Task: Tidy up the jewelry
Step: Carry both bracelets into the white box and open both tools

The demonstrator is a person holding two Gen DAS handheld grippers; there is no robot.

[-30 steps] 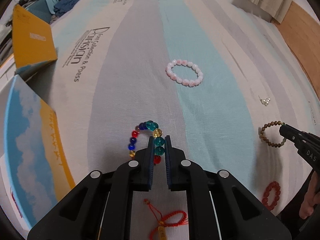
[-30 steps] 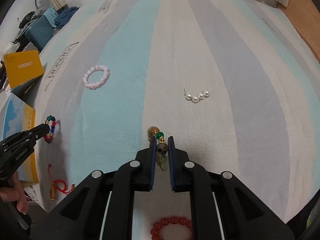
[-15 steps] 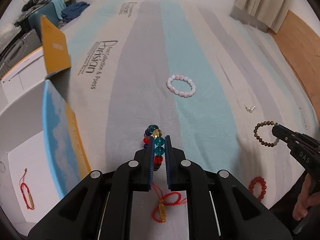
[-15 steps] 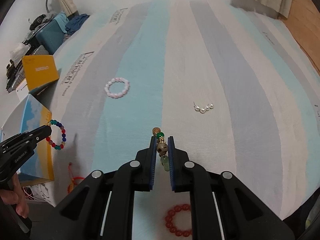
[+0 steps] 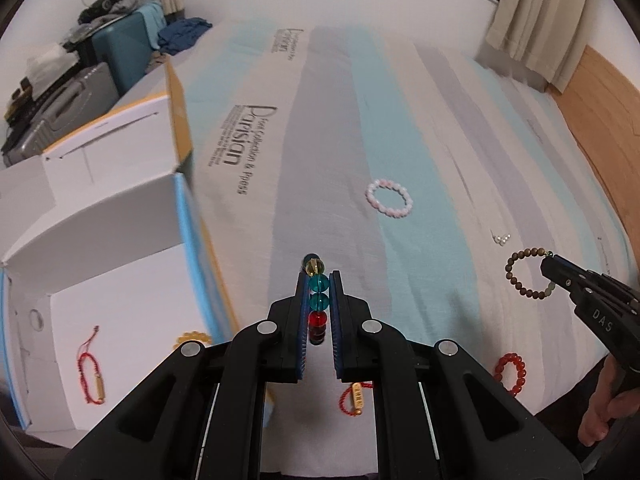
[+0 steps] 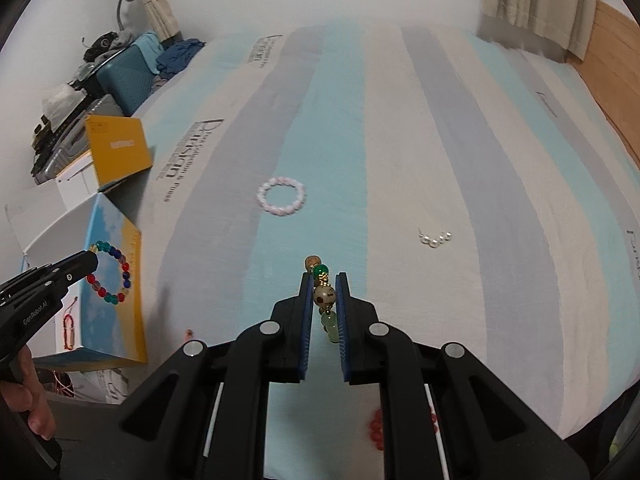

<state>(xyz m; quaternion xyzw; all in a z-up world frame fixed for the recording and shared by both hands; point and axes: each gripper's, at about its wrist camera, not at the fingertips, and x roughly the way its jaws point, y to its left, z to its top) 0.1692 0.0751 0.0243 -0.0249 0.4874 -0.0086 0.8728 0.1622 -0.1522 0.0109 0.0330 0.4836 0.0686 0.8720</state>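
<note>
My left gripper (image 5: pixel 319 276) is shut on a multicolour glass-bead bracelet (image 5: pixel 318 300) and holds it in the air beside the open white box (image 5: pixel 120 216). From the right wrist view the bracelet (image 6: pixel 110 278) hangs from the left gripper (image 6: pixel 90 260) in front of the box's blue and yellow wall (image 6: pixel 114 320). My right gripper (image 6: pixel 324 278) is shut on a brown wooden-bead bracelet (image 6: pixel 324 296) with green beads, lifted above the striped bed sheet (image 6: pixel 400 160). It also shows in the left wrist view (image 5: pixel 524 276), hanging from the right gripper (image 5: pixel 550 266).
A pink bead bracelet (image 5: pixel 389 199), a short pearl piece (image 5: pixel 502 238), a red bead bracelet (image 5: pixel 510 372) and a red cord charm (image 5: pixel 356 398) lie on the sheet. The box holds a red cord bracelet (image 5: pixel 91 368) and a yellow bead bracelet (image 5: pixel 192 338). Suitcases (image 5: pixel 120 52) stand at the far left.
Both grippers have lifted their bracelets off the sheet. The left gripper has risen and now looks down into the open box.
</note>
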